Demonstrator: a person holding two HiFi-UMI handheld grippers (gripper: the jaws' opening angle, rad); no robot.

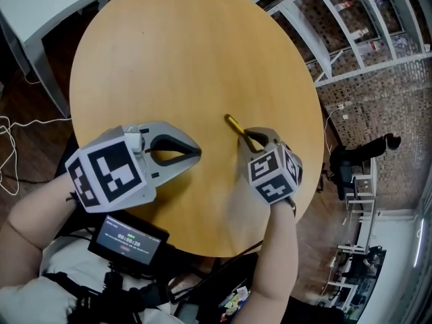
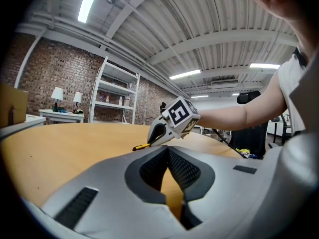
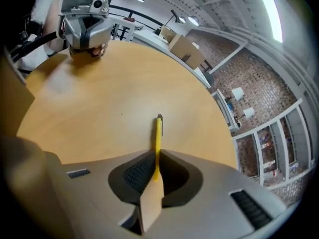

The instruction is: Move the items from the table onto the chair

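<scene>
R claw (image 1: 251, 139): clamped on yellow pen (image 1: 234, 123).
L claw (image 1: 196, 152): jaws together, nothing btwn, low over table (image 1: 189, 46).
Pen: table's right half, front end sticking out past jaws.

My table (image 1: 182, 52): smooth, satin-finished wood. The pen (image 3: 157, 138): glossy yellow plastic. Left gripper (image 2: 168, 151) and right gripper (image 3: 155, 156), as I see them: matt grey plastic shells, dark pads (image 2: 185, 171) with a fine ribbed texture. Far wall (image 2: 55, 73): rough brick.

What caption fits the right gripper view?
Right claw shut on a slim yellow pen, round wooden table beneath.
</scene>
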